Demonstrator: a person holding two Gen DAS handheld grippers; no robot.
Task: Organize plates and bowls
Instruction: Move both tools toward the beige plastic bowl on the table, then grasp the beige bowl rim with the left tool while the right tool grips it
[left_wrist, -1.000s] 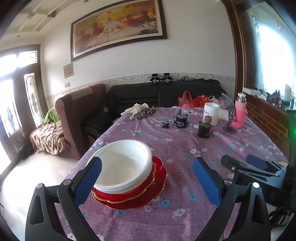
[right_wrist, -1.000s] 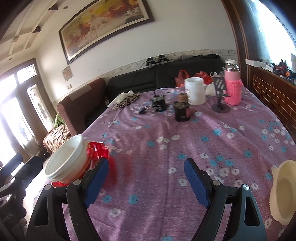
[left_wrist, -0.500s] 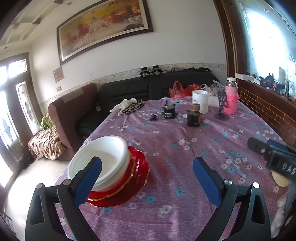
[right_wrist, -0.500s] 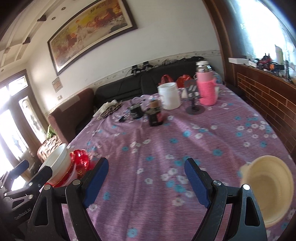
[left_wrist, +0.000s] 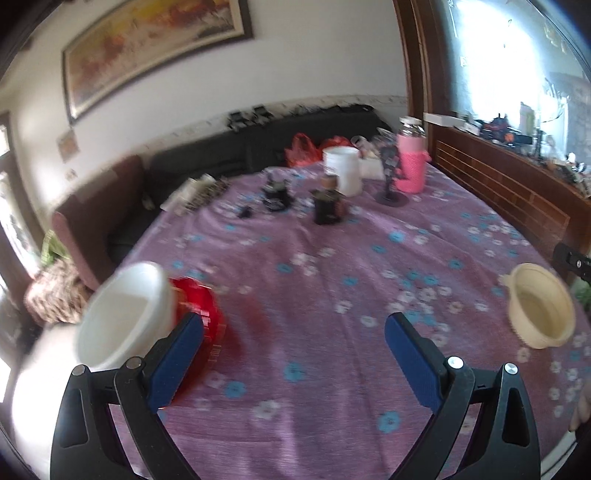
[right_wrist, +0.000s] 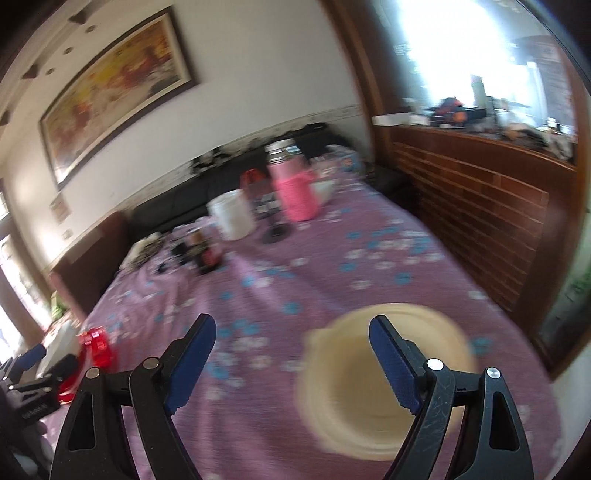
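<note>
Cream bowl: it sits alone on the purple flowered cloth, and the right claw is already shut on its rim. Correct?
Not quite. The cream bowl does sit alone on the purple flowered cloth, but the right claw is open: the right wrist view shows one finger in front of the bowl and the other clear of it, gripping nothing.

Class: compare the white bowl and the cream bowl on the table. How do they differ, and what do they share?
The white bowl is stacked on red plates; the cream bowl sits directly on the tablecloth. The white bowl's rim looks plain; the cream bowl's has a small tab. Both stand upright and look empty.
</note>
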